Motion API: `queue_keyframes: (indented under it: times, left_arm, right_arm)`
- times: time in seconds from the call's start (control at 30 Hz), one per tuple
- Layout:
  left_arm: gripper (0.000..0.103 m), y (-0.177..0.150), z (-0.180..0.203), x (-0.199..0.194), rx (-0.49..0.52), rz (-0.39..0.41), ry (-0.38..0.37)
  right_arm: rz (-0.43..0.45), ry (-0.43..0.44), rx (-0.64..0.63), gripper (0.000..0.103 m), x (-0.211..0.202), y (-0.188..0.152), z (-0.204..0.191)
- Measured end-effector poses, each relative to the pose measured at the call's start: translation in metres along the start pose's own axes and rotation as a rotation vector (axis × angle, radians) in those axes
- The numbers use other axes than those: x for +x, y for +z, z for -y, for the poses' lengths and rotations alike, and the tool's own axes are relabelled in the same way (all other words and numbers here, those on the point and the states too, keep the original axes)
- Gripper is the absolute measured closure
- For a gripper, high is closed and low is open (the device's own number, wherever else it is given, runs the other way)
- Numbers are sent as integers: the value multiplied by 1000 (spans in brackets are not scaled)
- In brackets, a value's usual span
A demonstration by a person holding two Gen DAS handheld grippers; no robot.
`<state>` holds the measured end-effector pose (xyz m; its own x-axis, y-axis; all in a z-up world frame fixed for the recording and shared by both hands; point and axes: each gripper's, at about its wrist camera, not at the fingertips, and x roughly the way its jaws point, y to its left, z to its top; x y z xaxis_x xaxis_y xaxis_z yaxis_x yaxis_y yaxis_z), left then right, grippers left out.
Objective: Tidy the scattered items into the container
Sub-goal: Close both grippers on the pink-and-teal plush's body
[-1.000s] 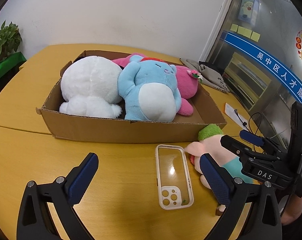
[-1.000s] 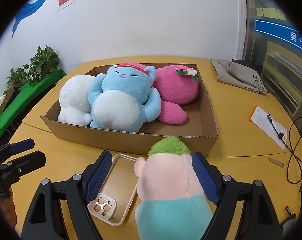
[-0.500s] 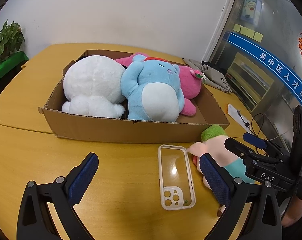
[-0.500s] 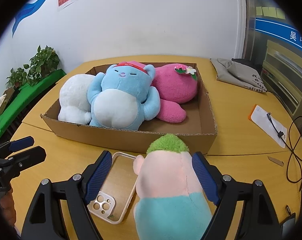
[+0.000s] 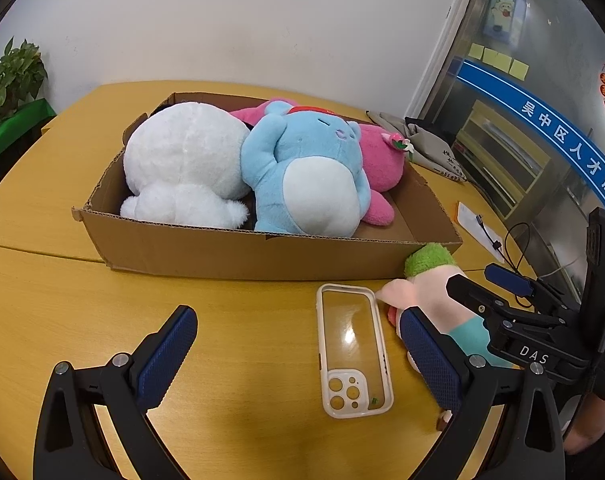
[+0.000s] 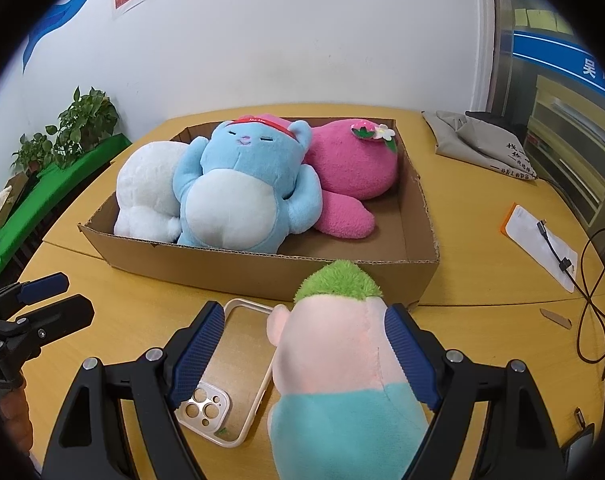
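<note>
A cardboard box (image 5: pixel 262 256) (image 6: pixel 262 272) on the wooden table holds a white plush (image 5: pixel 186 168), a blue plush (image 5: pixel 310 176) (image 6: pixel 238 192) and a pink plush (image 6: pixel 350 164). In front of the box lie a clear phone case (image 5: pixel 352 344) (image 6: pixel 238 364) and a small pink plush with green hair and teal bottoms (image 6: pixel 334 352) (image 5: pixel 426 284). My right gripper (image 6: pixel 304 312) (image 5: pixel 478 280) is open around that small plush, its right pad beside the head and its left pad apart over the case. My left gripper (image 5: pixel 298 320) (image 6: pixel 72 296) is open above the table, with the case ahead of its right finger.
A grey cloth bag (image 6: pixel 486 140) lies at the table's far right. A white card with a cable (image 6: pixel 542 244) and more black cable (image 6: pixel 590 292) sit along the right edge. Green plants (image 6: pixel 82 120) stand off the table to the left.
</note>
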<state>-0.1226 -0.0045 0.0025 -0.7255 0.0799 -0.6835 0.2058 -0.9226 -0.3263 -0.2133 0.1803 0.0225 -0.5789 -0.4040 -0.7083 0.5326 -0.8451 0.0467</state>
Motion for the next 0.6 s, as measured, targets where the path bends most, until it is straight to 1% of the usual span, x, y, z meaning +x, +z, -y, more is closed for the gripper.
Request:
queue_keyframes:
  times: [0.17,0.27,0.4,0.5,0.6]
  left_arm:
    - [0,-1,0,0,0,-3,-2]
    - [0,-1,0,1,1,-7,-2]
    - [0,-2,1,2,5,-9,2]
    - [0,-3,1,3,0,-11,-1]
    - [0,-4,4,7,-6,-19,-11]
  right_arm:
    - [0,1,3,20,-1,-1,2]
    - [10,2,15,20,-5,-2,10]
    - [4,-3,17,20,-15,-13,22]
    - [-22,3,-6,20,-21,-28,29]
    - [-76,-10,-19,20,-13,-46,35]
